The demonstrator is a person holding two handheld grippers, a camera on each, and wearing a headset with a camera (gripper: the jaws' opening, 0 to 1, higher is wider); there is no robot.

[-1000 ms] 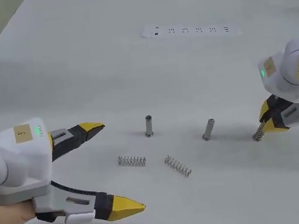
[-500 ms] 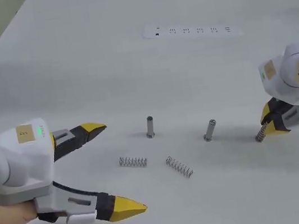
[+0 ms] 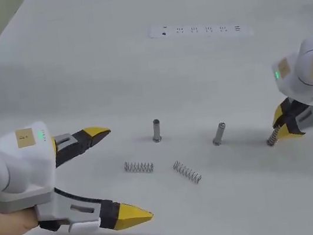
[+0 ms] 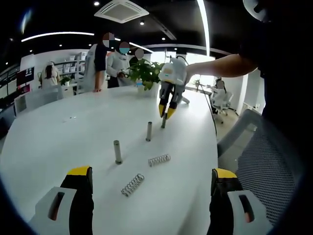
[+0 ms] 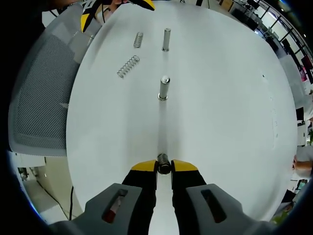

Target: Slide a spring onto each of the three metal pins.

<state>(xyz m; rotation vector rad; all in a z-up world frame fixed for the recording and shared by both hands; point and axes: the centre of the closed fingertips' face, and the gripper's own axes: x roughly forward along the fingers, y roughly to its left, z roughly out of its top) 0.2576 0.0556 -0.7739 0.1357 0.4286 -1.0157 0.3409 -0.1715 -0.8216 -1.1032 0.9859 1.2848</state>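
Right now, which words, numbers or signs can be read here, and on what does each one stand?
"26", probably: white body of the left gripper.
"69", probably, seen turned: round cap of the right gripper.
Tan sticker on the left gripper: one mark, too blurred.
Tan sticker on the right gripper: unreadable.
Power strip: markings too small to read.

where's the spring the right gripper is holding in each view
Head view: spring far right, held by the right gripper.
Left gripper view: spring upper centre, under that gripper.
Right gripper view: spring bottom centre, between the jaws.
Shared landmark: the metal pin standing nearest it.
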